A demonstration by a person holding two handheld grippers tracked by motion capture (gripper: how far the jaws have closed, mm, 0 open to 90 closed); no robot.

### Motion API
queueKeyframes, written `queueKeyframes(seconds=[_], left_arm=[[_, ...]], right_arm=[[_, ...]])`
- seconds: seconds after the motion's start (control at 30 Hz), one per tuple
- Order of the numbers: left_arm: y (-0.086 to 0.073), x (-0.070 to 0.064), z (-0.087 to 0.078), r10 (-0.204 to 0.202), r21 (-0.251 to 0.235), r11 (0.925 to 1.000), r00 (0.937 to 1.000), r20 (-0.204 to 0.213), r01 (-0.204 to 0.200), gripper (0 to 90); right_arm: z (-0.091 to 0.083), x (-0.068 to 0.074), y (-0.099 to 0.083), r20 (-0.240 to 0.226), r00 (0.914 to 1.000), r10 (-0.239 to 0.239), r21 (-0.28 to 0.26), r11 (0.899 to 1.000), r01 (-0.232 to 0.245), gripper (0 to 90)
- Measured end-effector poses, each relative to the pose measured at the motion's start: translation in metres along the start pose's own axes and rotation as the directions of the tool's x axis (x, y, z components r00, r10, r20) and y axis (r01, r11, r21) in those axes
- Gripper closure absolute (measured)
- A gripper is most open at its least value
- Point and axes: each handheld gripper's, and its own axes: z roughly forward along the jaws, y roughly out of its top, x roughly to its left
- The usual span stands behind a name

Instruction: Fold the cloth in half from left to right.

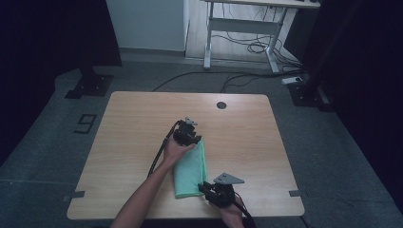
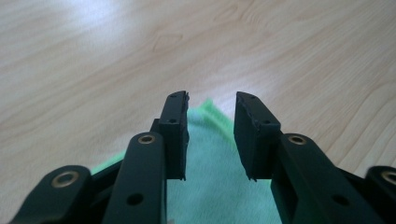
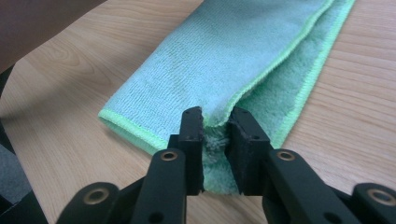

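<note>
Pale wood desk (image 1: 138,128) carries a folded green cloth (image 1: 191,170) near its front middle, the right claw (image 3: 215,122) pinching the cloth's near corner between its jaws while the left claw (image 2: 211,123) stands parted and unladen above the far corner.

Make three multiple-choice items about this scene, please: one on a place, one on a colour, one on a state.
1. Where does the cloth lie on the table?
A. far left corner
B. near edge, about the middle
C. on the round hole

2. What colour is the cloth?
A. green
B. red
C. white

3. How is the right gripper?
A. wide open, away from the cloth
B. shut on the cloth's upper layer
C. lying on bare wood

Answers: 1 B, the high view shows it there. 2 A, all views show it green. 3 B, its jaws pinch the lifted edge.
</note>
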Motion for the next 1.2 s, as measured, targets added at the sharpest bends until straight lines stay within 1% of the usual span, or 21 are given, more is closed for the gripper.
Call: queueKeyframes(seconds=[0.07,0.1,0.17,0.27,0.4,0.43,0.53,0.67,0.73,0.9,0.97,1.03,1.2], left_arm=[[-0.005,0.000,0.002,0.002,0.007,1.0000,1.0000,0.001,-0.002,64.3],[-0.007,0.000,0.003,0.004,0.010,0.9999,1.0000,0.003,-0.004,64.0],[-0.010,0.000,0.004,0.006,0.007,1.0000,0.9999,0.009,-0.006,63.6],[-0.014,-0.001,0.007,0.023,0.015,0.9996,0.9997,0.000,-0.023,62.8],[-0.019,0.000,0.013,0.024,0.024,0.9994,0.9997,-0.003,-0.024,62.7],[-0.021,0.000,0.015,0.024,0.019,0.9995,0.9997,-0.005,-0.024,62.7],[-0.022,-0.001,0.015,0.031,0.008,0.9995,0.9995,-0.007,-0.031,62.9],[-0.023,0.000,0.015,0.033,0.009,0.9994,0.9994,-0.006,-0.033,63.0],[-0.023,0.000,0.016,0.035,0.007,0.9994,0.9994,-0.006,-0.035,63.0],[-0.024,0.000,0.016,0.039,-0.003,0.9993,0.9992,-0.008,-0.039,63.0],[-0.024,-0.001,0.016,0.039,-0.003,0.9992,0.9992,-0.011,-0.039,62.9],[-0.024,-0.001,0.016,0.041,-0.002,0.9991,0.9991,-0.013,-0.041,62.6],[-0.023,-0.001,0.016,0.040,-0.002,0.9992,0.9991,-0.013,-0.040,62.3]], right_arm=[[-0.002,-0.001,-0.001,0.008,1.0000,0.004,0.000,1.000,-0.004,75.9],[-0.003,-0.001,-0.001,0.009,0.9999,0.008,0.001,1.000,-0.008,77.3],[-0.004,-0.002,-0.001,0.016,0.9998,0.012,0.007,1.000,-0.012,78.0],[-0.006,-0.003,-0.001,0.016,0.9998,0.013,0.006,1.000,-0.013,77.7],[-0.009,-0.007,-0.001,0.024,0.9993,0.029,0.015,0.999,-0.029,78.4],[-0.009,-0.008,-0.001,0.027,0.9991,0.031,0.017,0.999,-0.031,78.0],[-0.010,-0.009,-0.002,0.049,0.9984,0.029,0.027,0.999,-0.030,74.7],[-0.009,-0.013,-0.004,0.077,0.9966,0.029,0.051,0.998,-0.033,75.4],[-0.010,-0.014,-0.004,0.083,0.9961,0.031,0.060,0.998,-0.036,75.4],[-0.014,-0.018,-0.006,0.115,0.9926,0.041,0.055,0.997,-0.047,68.9],[-0.015,-0.017,-0.005,0.134,0.9903,0.038,0.051,0.998,-0.045,62.9],[-0.016,-0.016,-0.004,0.155,0.9876,0.025,0.047,0.998,-0.032,60.7],[-0.017,-0.016,-0.002,0.164,0.9864,0.013,0.032,0.999,-0.018,58.0]])
